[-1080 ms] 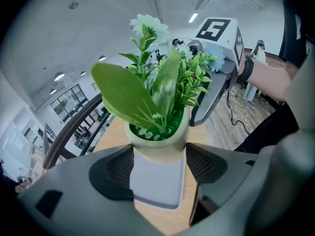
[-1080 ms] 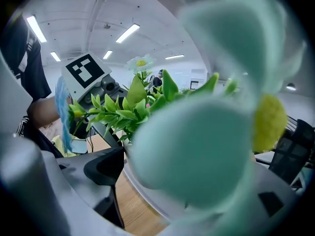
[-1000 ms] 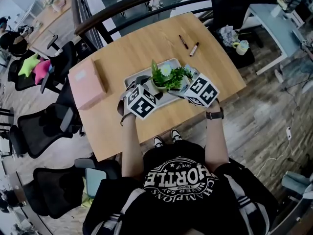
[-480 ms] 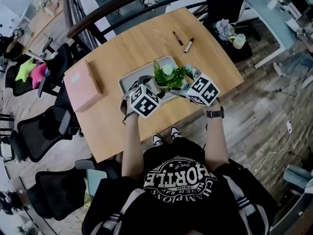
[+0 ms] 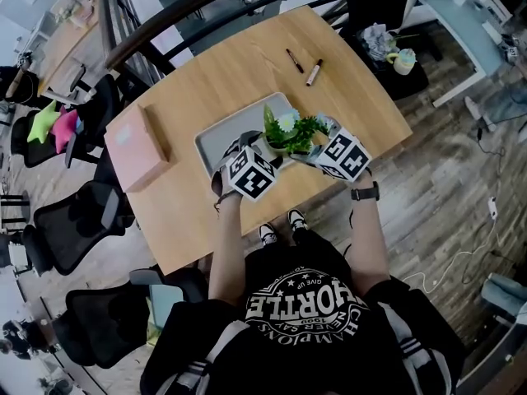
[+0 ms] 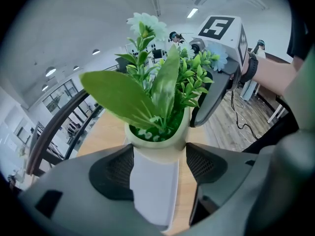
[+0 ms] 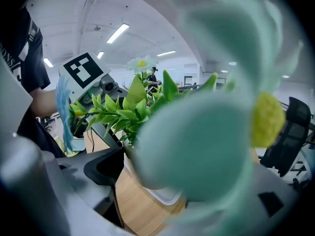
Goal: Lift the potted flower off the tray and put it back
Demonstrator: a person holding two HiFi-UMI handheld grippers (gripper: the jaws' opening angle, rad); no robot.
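Potted flower (image 5: 288, 132): small cream pot with a smooth rounded rim. It holds glossy plastic-looking greenery, one broad flat leaf, fine sprigs, and pale daisy-type blooms w/ yellow centres. It sits over the near-right part of the tray (image 5: 216, 138). Can't tell whether the pot base touches the tray floor.

Tray: pale grey, flat rectangle w/ rounded corners and a low lip. Its left part is bare.

Left gripper (image 6: 156, 163): jaws pinch the pot just under the rim, one dark ribbed pad pressed on each side.

Right gripper (image 5: 317, 149): in its own view a blurred petal fills most of the frame. One dark pad lies close against the pot wall and the other jaw is mostly behind the petal. Jaws stand apart w/ pot and leaves between them; can't tell if there's a real grip.

Table (image 5: 247, 81): light wood grain, rounded corners. The tray is near the front edge, w/ open top behind it and to the left.

Pink box (image 5: 136, 142) lies flat, left of the tray and apart from it. Two markers (image 5: 305, 66) lie at the far side, well apart from the tray. Black mesh chairs (image 5: 74, 220) crowd the table's left edge.
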